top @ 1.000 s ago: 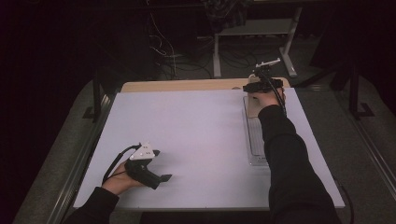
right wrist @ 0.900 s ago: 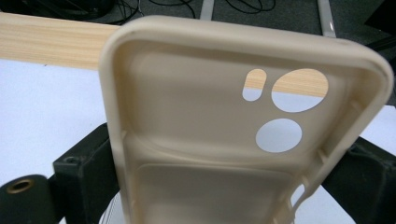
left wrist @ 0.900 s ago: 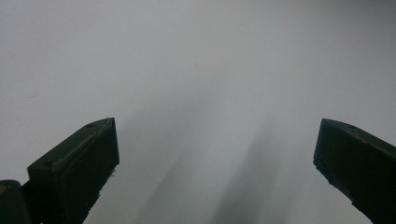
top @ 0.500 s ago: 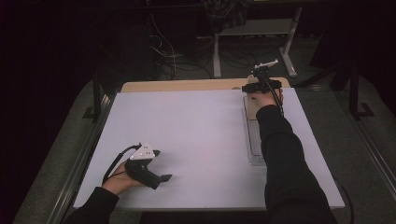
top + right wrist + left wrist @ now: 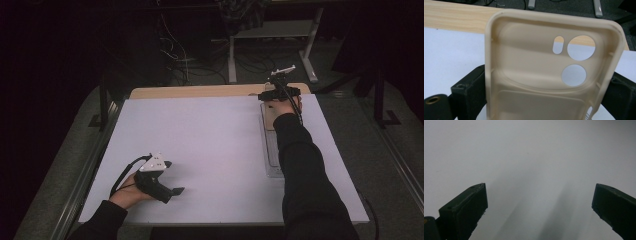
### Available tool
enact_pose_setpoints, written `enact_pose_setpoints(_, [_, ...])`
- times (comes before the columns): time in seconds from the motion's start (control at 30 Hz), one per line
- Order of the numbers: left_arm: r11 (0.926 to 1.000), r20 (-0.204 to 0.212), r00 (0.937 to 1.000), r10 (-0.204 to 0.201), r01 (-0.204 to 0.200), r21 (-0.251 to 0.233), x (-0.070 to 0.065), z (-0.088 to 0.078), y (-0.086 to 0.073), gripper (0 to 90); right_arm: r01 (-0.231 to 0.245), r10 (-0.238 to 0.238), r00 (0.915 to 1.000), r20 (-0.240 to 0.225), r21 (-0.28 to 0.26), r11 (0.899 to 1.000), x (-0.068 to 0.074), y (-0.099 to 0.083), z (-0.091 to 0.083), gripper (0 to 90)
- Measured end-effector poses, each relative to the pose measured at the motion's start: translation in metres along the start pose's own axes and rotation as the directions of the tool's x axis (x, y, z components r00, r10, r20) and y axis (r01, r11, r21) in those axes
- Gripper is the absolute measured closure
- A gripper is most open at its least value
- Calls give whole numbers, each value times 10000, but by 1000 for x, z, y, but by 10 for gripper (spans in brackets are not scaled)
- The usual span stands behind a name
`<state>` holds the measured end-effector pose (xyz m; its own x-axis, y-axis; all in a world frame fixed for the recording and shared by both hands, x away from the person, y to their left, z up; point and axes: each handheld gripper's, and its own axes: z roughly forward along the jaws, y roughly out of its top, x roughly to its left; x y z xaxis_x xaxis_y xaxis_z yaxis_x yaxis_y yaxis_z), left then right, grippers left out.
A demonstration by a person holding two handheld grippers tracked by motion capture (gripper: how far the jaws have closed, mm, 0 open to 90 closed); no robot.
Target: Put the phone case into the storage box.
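Between right tongs [image 5: 544,92], clamped: beige phone case [image 5: 549,75]; left tongs [image 5: 539,202] wide open, empty.

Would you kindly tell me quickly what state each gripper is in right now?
Left gripper: open, holding nothing, low over the white table.
Right gripper: shut on the beige phone case, at the table's far edge.

Your right tool [image 5: 544,100] grips a beige phone case [image 5: 534,82] from both sides, one black jaw pressed against each long edge. You look into the hollow inside of the case, with its rounded top end pointing away from you. Two round camera holes and one narrow slot sit near its upper right corner. Behind it lie the white table [image 5: 451,55] and a pale wooden strip [image 5: 454,20].
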<state>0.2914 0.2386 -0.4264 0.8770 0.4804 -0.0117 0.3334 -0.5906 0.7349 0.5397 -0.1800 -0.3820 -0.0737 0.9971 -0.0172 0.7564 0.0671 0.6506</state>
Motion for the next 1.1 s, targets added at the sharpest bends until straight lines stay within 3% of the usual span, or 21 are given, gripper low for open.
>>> enact_pose_setpoints(0.8, [9999,31,10000,-78,79,-86,-2,1,0,0,-194,200,9990,-407,148,9997,-3,-1,1,12])
enact_pose_setpoints(1.1, [10000,48,10000,-57,57,-77,-1,1,0,0,-198,197,9989,-431,-22,9998,-4,0,-3,4])
